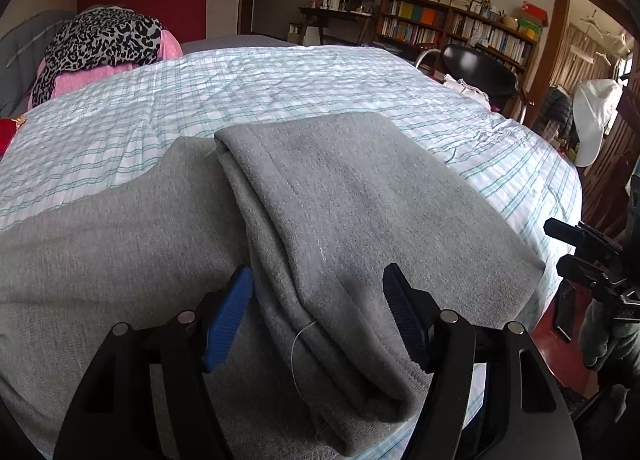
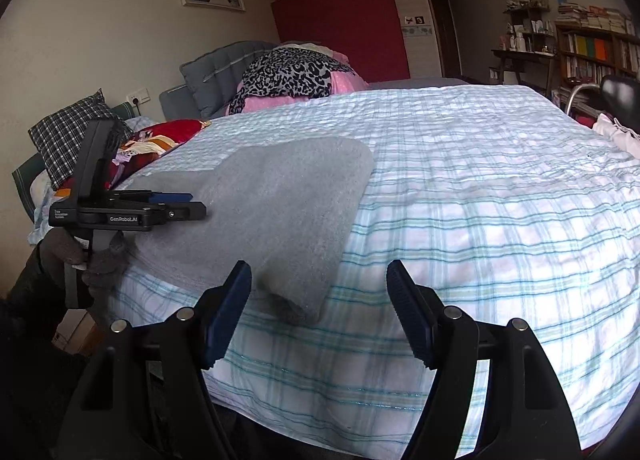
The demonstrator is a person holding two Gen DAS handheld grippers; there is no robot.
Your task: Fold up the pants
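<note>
Grey pants [image 1: 328, 220] lie on the checked bedspread [image 1: 200, 100], with one part folded over the rest so a thick doubled edge runs toward me. My left gripper [image 1: 318, 288] is open just above the pants, its blue fingers either side of the folded edge. My right gripper [image 2: 320, 284] is open and empty near the bed's front edge, by the near corner of the pants [image 2: 280, 204]. The left gripper also shows in the right wrist view [image 2: 176, 206], over the pants' left side. The right gripper shows at the edge of the left wrist view [image 1: 560, 244].
The bed [image 2: 480, 220] carries a pile of leopard-print and pink bedding [image 2: 296, 76] at its far end and pillows [image 2: 72, 132] at the left. A black chair [image 1: 480, 68] and bookshelves [image 1: 440, 20] stand beyond the bed.
</note>
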